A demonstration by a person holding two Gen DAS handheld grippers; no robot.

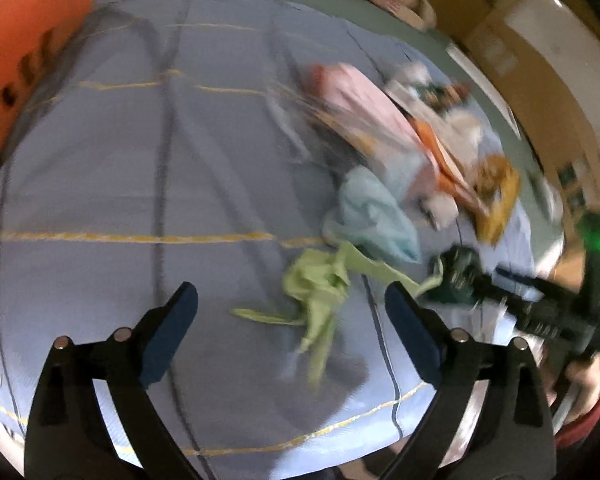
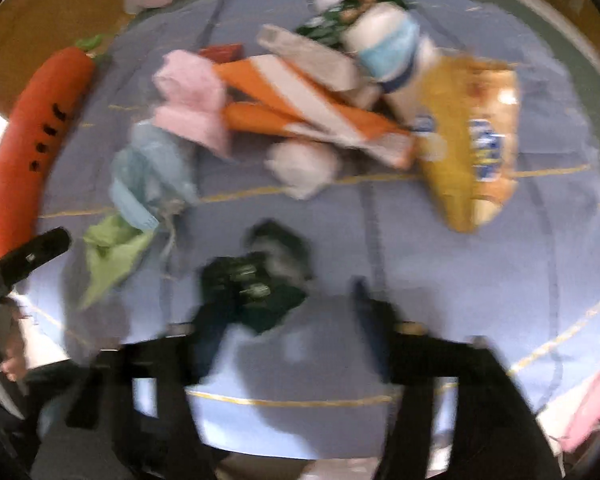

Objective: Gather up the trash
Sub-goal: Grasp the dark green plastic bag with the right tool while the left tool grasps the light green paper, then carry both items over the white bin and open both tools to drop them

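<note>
1. On the bed (image 2: pixel 480 280), litter lies heaped at twelve o'clock.
2. Dark wrapper (image 2: pixel 256 284) sits by the right tongs' (image 2: pixel 290 320) left finger, jaws apart, empty.
3. Green scrap (image 1: pixel 320 288) lies between the left tongs' (image 1: pixel 292 328) wide, empty jaws, long axis toward two o'clock.

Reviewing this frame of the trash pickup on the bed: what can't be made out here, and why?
- Print on the yellow snack bag: motion blur, right wrist view.
- Dark green wrapper: smeared against the right gripper, so whether the left finger touches it is unclear.
- Far pile: blurred into streaks, left wrist view.
- Carrot plush: cut off by the lens edge, left wrist view.
- No trash container in either view.
</note>
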